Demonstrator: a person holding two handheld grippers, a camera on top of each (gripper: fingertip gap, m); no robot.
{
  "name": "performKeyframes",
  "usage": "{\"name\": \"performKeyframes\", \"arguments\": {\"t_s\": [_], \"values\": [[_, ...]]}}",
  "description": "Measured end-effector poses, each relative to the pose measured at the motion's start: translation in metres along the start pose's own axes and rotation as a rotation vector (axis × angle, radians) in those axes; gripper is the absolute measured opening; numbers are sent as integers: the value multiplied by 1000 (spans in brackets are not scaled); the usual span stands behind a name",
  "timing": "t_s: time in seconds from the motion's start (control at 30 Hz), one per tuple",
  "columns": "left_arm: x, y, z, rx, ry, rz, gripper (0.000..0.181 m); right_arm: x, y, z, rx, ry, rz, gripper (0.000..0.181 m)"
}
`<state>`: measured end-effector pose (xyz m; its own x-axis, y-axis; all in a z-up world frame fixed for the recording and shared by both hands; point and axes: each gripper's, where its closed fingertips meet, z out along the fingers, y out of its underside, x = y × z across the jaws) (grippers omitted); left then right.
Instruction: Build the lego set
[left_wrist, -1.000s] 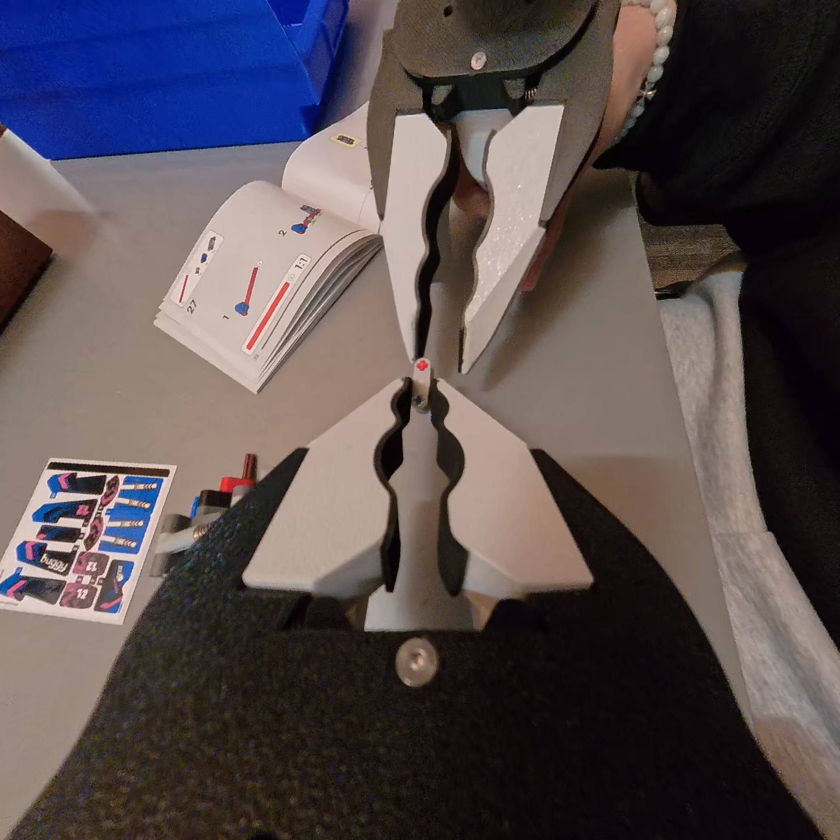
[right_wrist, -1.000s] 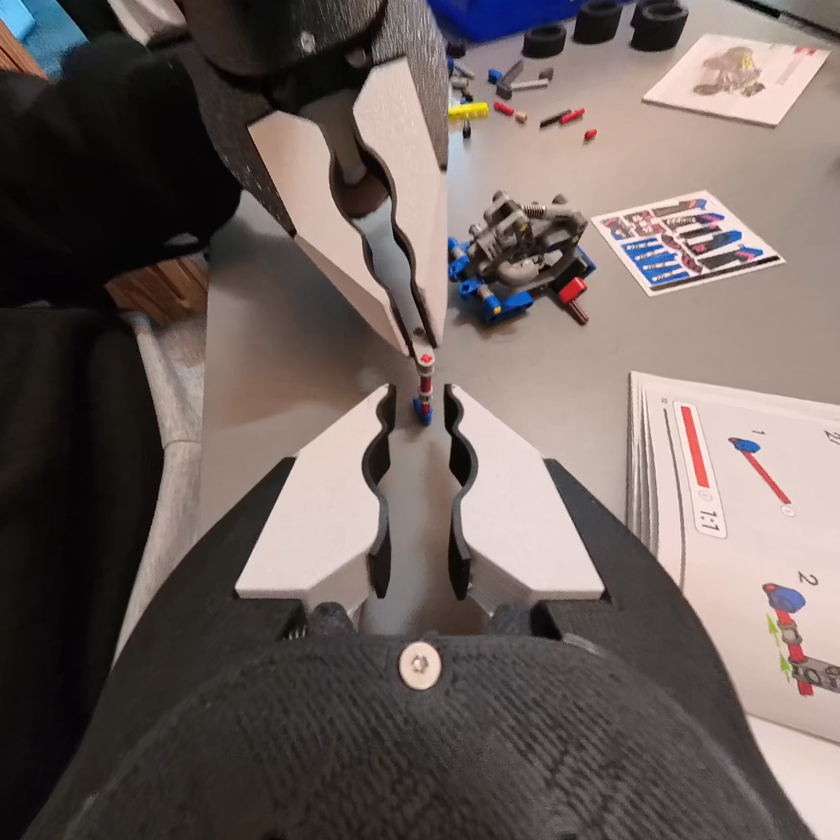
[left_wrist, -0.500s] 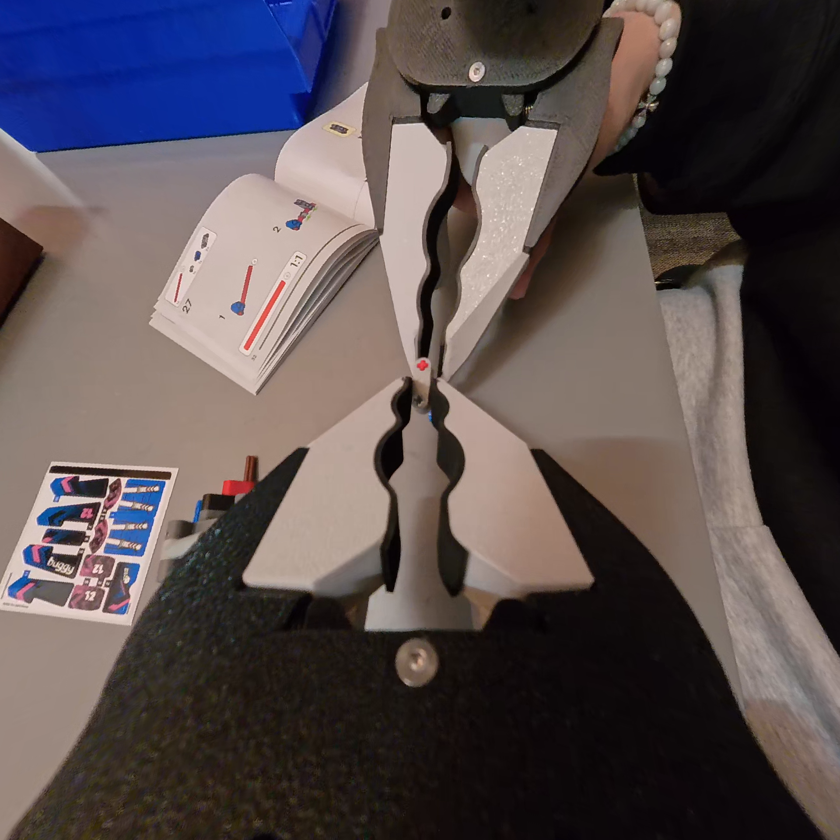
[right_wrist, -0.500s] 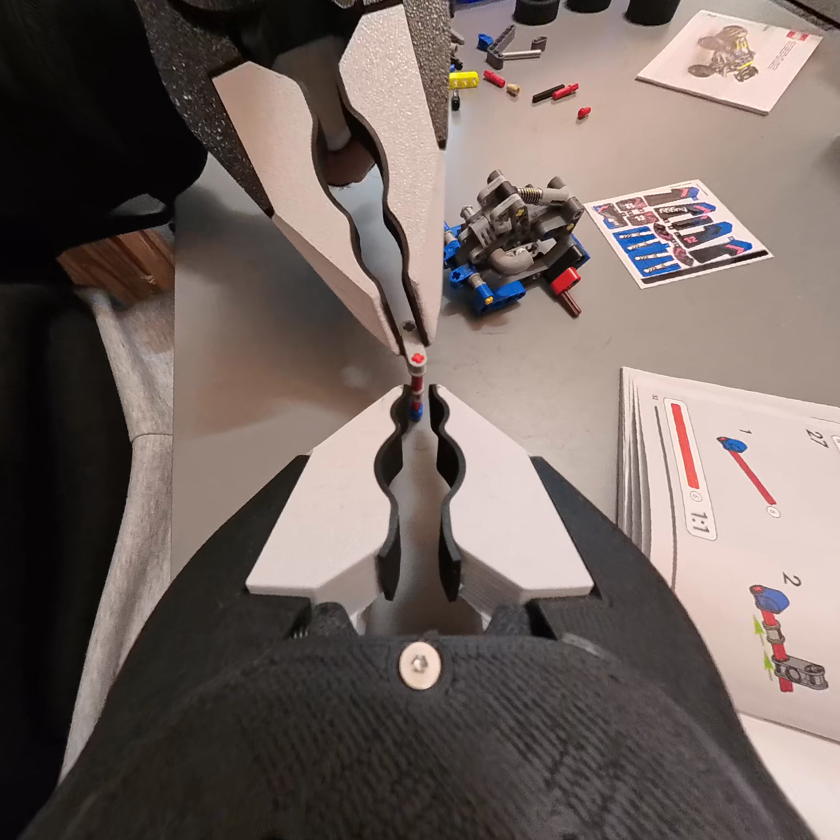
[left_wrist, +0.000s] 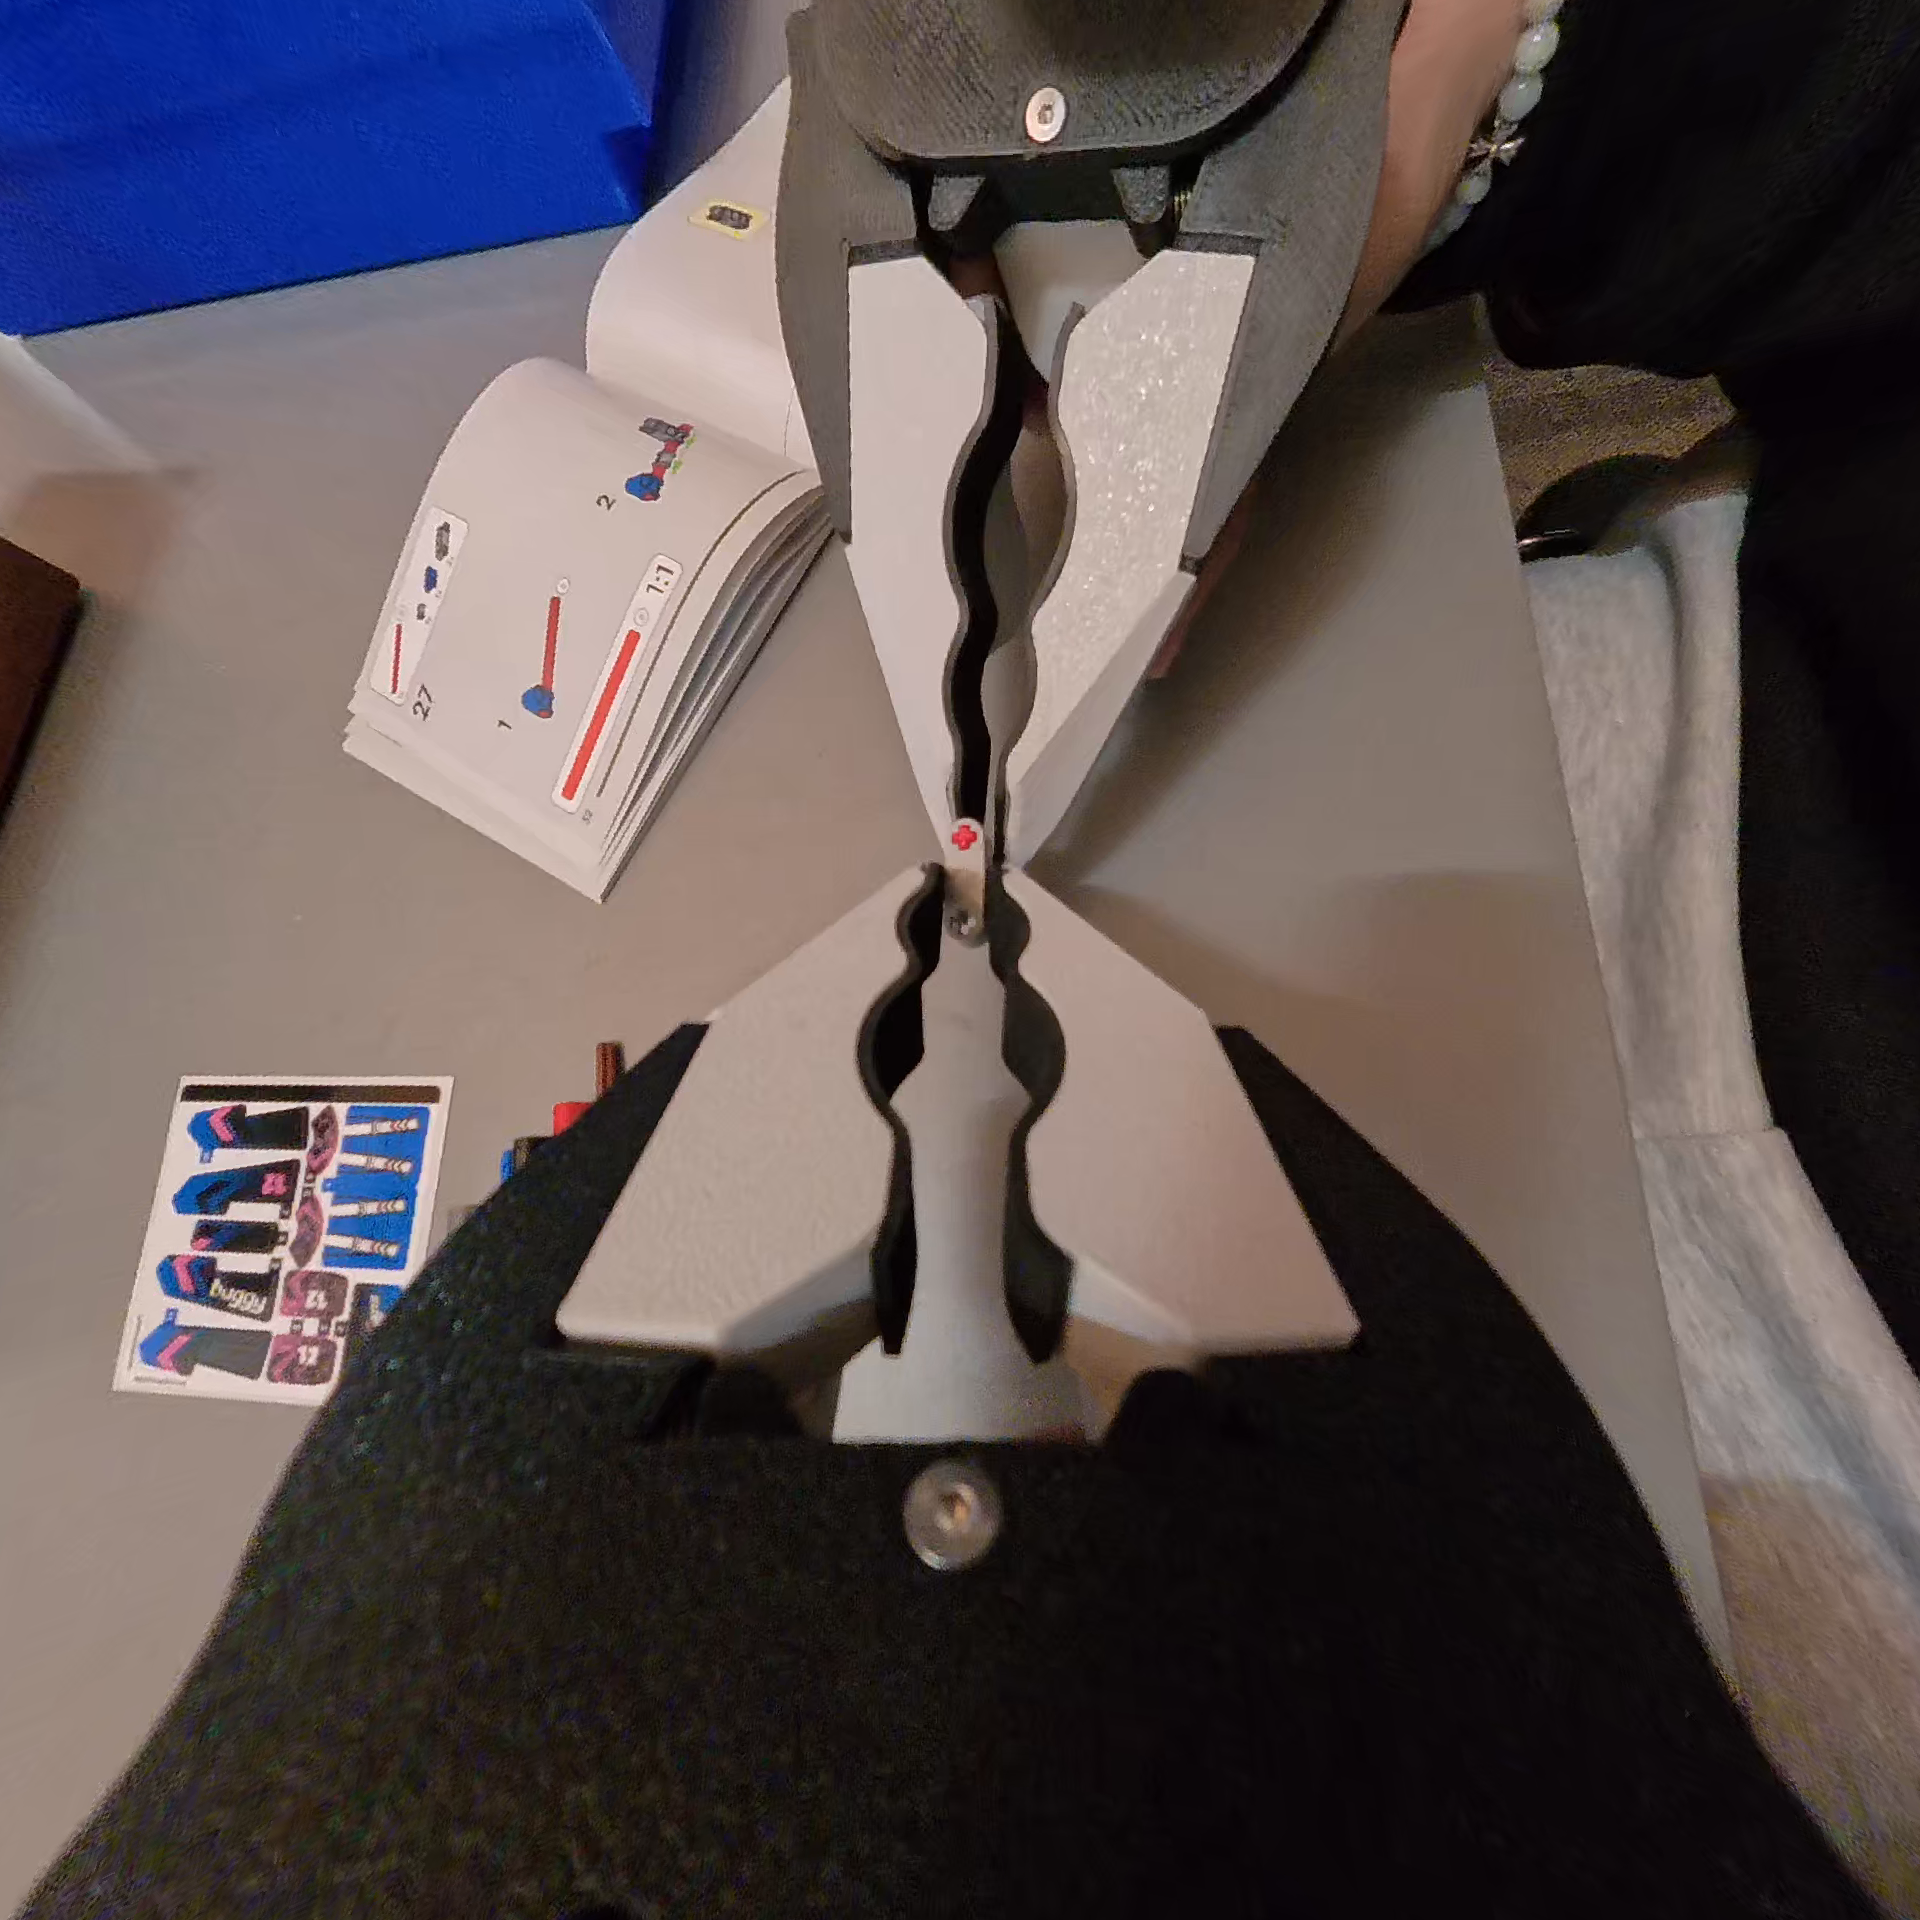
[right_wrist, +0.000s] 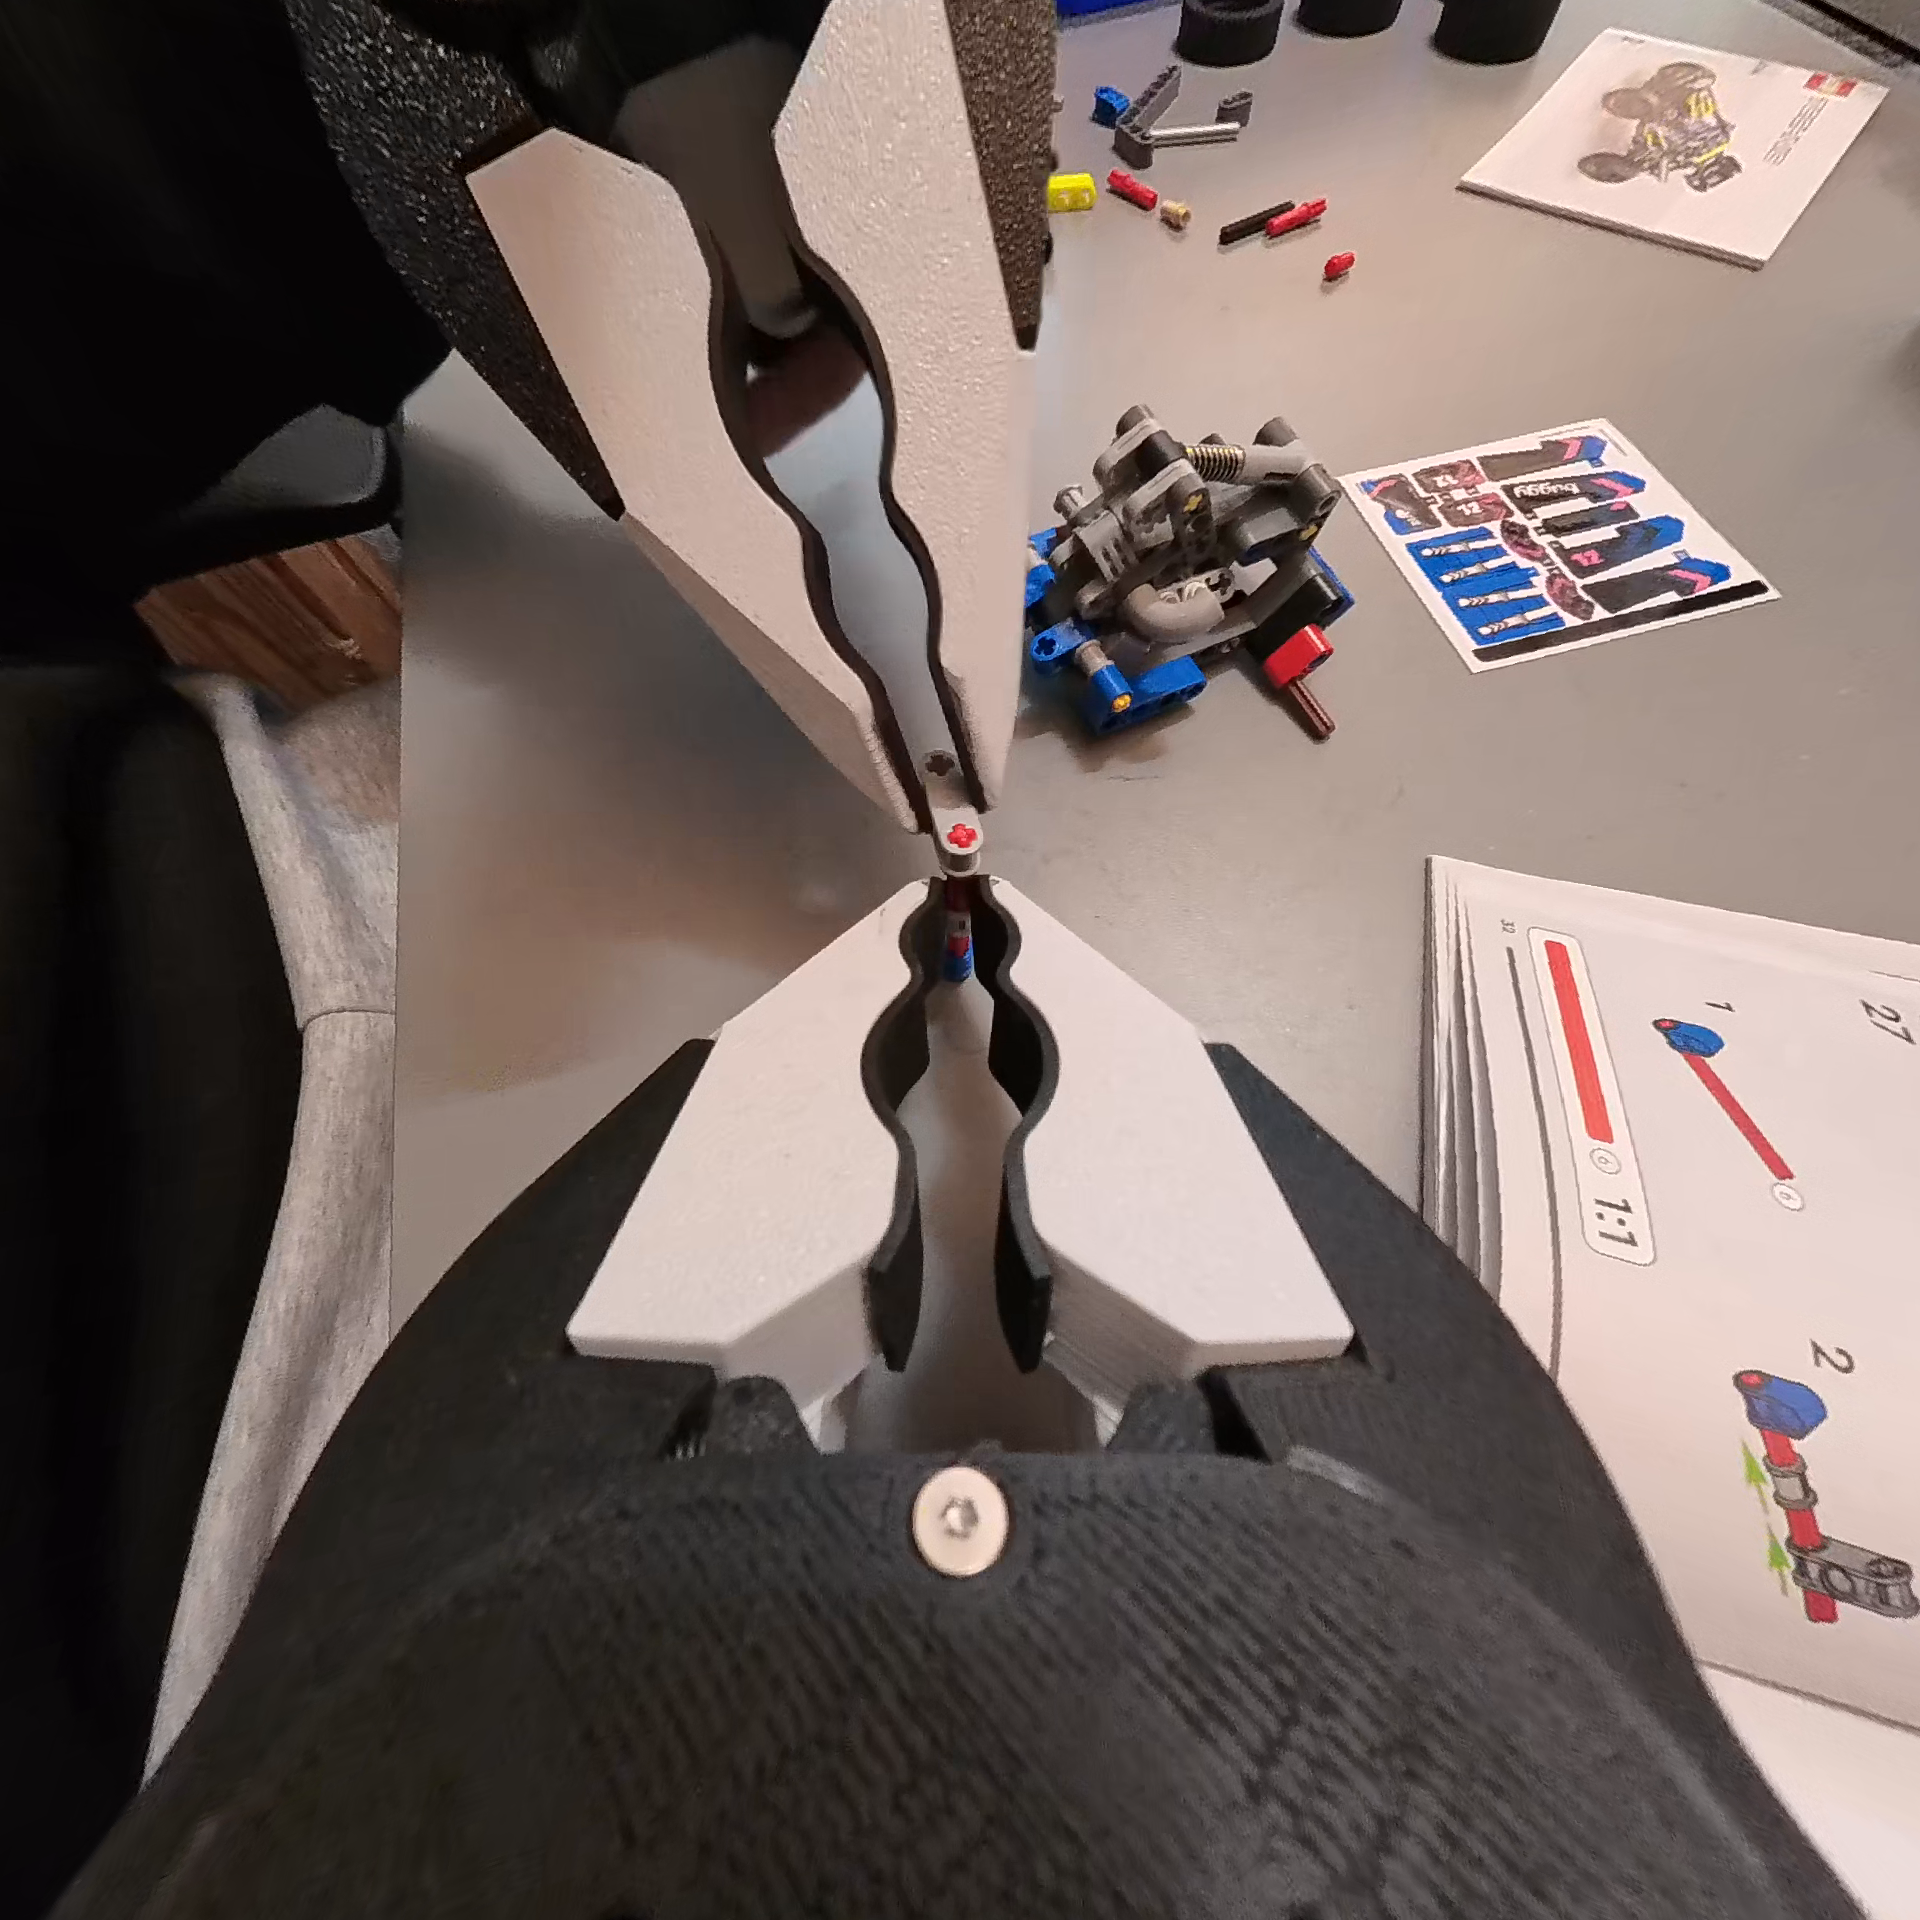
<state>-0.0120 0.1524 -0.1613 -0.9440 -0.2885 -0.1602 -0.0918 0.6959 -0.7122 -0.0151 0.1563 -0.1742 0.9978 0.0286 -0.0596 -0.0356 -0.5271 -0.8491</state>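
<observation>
Over 1 second the right gripper (right_wrist: 961, 902) went from open beside the red axle (right_wrist: 958, 914) to pinched on it. The left gripper (left_wrist: 964, 902), clamping the grey connector (left_wrist: 966, 883), drew closer, and the 2 tips that stood apart now nearly met.

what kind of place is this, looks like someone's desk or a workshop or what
Probably an indoor hobby or work desk set up for model building. A grey table holds an open instruction booklet, a sticker sheet, a half-built model and loose small parts, with a blue storage bin at the back.
</observation>
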Motion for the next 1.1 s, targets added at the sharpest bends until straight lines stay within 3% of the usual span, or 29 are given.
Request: {"name": "performKeyframes", "arguments": {"t_s": [0.27, 0.67, 1.1], "values": [[2, -3, -1, -63, 62, -38, 5, 0, 0, 1, -1, 5, -11, 4], [0, -2, 1, -347, 135, 0, 4, 1, 0, 1, -2, 12, -11, 4], [1, -1, 2, -465, 189, 33, 4, 1, 0, 1, -4, 16, -17, 4]]}}
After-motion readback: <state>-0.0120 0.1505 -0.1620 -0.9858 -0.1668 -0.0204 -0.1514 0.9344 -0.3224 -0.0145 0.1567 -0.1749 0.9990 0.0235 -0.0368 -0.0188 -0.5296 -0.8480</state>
